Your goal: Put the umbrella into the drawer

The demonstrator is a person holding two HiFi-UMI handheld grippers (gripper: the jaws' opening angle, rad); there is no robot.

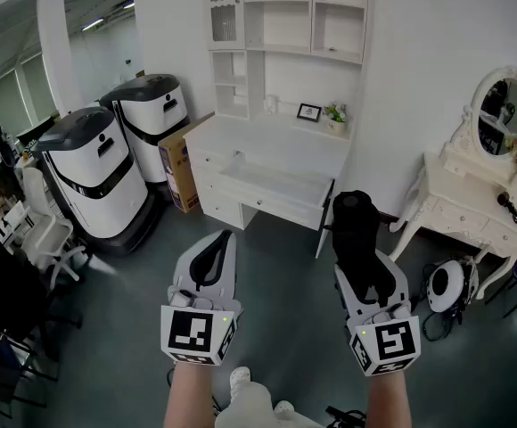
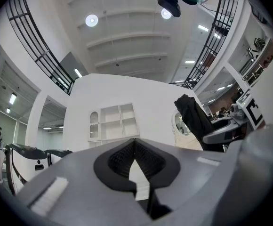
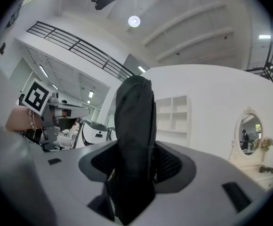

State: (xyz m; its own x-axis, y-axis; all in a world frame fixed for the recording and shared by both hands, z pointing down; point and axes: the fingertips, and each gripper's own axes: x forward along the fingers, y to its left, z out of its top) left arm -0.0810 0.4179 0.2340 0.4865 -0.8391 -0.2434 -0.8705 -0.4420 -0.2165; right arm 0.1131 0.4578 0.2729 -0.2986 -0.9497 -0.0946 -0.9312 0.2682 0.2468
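A folded black umbrella stands between the jaws of my right gripper, which is shut on it. In the right gripper view the umbrella rises upright out of the right gripper and hides the view straight ahead. My left gripper hangs beside it on the left, shut and empty; its tips meet in the left gripper view. Ahead, the white desk has its wide drawer pulled open. Both grippers are well short of the desk, above the grey floor.
Two white machines with black tops and a cardboard box stand left of the desk. A white dressing table with a mirror stands at the right, with a round white device on the floor. Shelves rise over the desk.
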